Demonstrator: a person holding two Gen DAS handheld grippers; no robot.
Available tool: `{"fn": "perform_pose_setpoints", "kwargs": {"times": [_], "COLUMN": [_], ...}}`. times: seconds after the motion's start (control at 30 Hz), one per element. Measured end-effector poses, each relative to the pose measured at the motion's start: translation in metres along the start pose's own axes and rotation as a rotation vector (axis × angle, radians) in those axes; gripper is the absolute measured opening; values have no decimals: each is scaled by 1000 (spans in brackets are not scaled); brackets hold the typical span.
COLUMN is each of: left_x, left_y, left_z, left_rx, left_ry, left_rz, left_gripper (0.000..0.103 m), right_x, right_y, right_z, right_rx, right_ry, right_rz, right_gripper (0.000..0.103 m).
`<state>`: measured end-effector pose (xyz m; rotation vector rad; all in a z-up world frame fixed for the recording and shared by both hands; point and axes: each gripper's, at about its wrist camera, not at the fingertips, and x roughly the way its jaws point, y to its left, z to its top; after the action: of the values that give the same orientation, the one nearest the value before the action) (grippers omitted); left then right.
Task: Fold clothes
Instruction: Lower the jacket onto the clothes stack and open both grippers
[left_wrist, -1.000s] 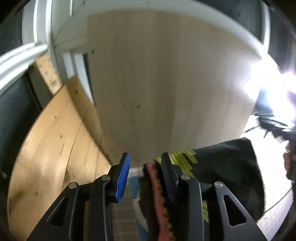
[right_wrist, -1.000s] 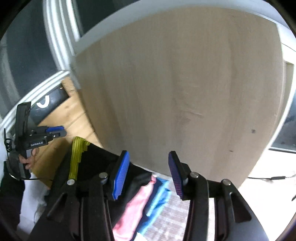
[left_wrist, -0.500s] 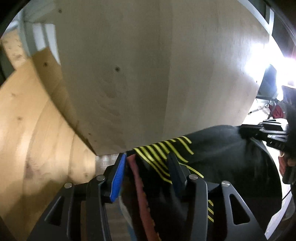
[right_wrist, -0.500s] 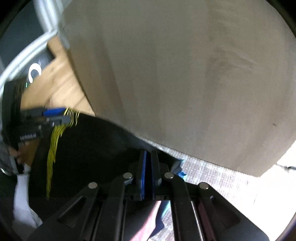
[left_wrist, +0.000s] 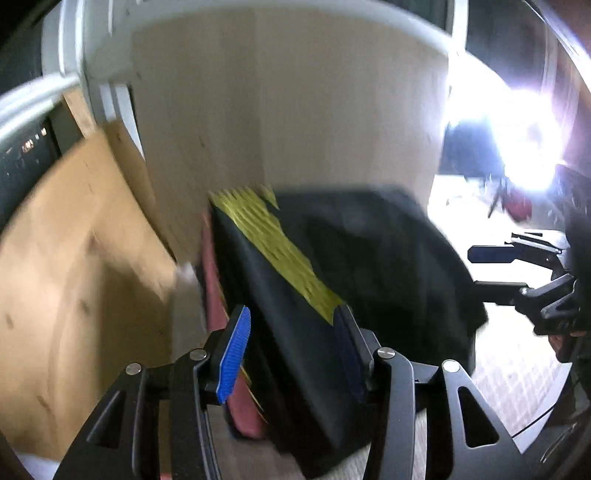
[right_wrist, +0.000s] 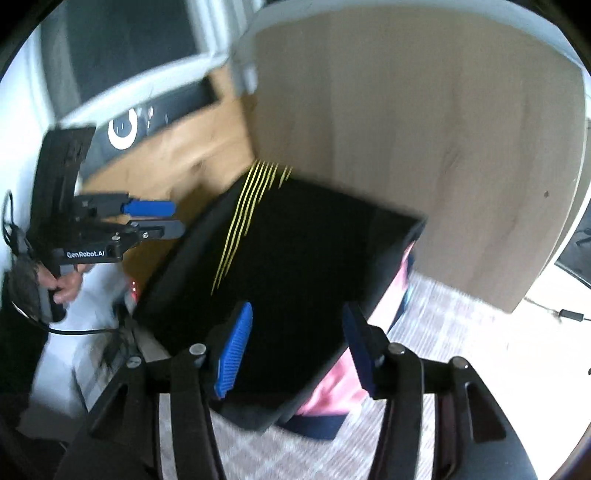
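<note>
The left gripper (left_wrist: 291, 350) is built of matte black angular links, each side a triangular frame with a cut-out window; round silver screw heads mark the pivots; one finger carries a bright blue ribbed pad, the other a dark navy pad; the right gripper (right_wrist: 295, 347) has the same black frame, silver pivots and blue ribbed pad; seen from the right wrist, the left unit bears white "GenRobot.AI" lettering on its black body, a tall black plate stands behind it, and a thin black cable loops beneath the hand (right_wrist: 64, 286) on its grip.
</note>
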<state>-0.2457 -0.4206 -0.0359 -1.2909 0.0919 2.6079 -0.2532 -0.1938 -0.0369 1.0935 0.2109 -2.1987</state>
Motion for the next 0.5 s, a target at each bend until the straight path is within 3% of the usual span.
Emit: {"fn": "perform_pose_setpoints", "kwargs": {"times": [0.1, 0.23, 0.3, 0.37, 0.5], "left_x": [11, -28, -43, -58, -88], "left_y": [1, -10, -29, -47, -84], "left_z": [-28, -60, -71, -83, -107], "left_rx": [-44, -122, -129, -136, -151], "left_ry": [65, 12, -9, -29, -71], "left_rz": [37, 71, 70, 70, 68], "left_gripper": [45, 45, 53, 72, 74], "right_x": [0, -28, -47, -66, -103], "right_y": [12, 18, 17, 17, 16], "right_z": [-25, -55, -68, -80, -104], "right_rx": [-6, 34, 70, 107, 179], "right_ry": [65, 72, 51, 30, -12], "right_rz": [-16, -56, -79, -102, -147], "right_gripper": [50, 51, 61, 66, 66]}}
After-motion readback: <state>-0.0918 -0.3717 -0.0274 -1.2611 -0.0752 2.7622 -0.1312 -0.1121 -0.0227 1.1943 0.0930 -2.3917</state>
